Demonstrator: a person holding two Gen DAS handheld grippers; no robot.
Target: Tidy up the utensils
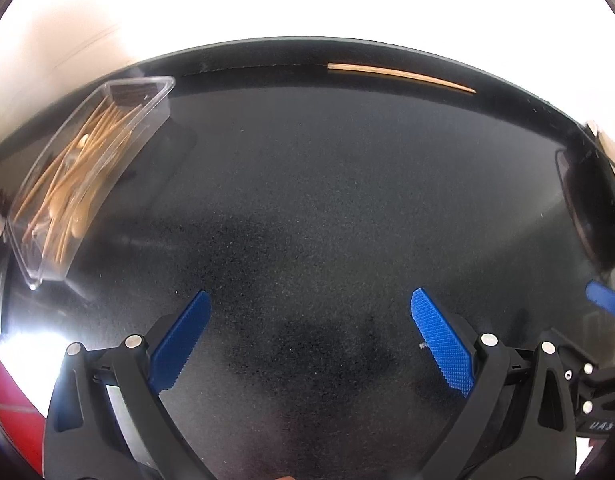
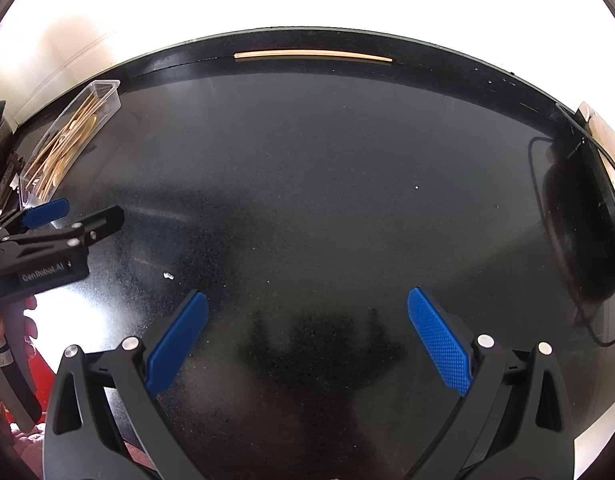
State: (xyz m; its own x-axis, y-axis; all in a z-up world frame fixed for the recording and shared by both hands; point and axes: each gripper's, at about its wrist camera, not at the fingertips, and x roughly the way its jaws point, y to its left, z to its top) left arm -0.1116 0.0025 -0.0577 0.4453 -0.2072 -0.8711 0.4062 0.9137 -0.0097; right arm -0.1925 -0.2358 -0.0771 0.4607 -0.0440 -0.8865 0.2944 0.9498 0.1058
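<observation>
Both jaws stand wide apart, gripping nothing, over the black counter (image 2: pixel 307 200). A lone chopstick (image 2: pixel 313 55) lies along the far edge. The clear tray (image 1: pixel 87 176) of wooden utensils sits far left.

The box (image 1: pixel 87 168) of wooden utensils (image 1: pixel 77 172) is motion-blurred; individual pieces cannot be separated. A dark round object (image 2: pixel 583 236) at the right is cut off by the lens rim; possibly a pan. The left gripper (image 2: pixel 47 216) is cropped at the right-wrist view's edge, one blue pad hidden. Background above the counter (image 2: pixel 307 184) is overexposed.
</observation>
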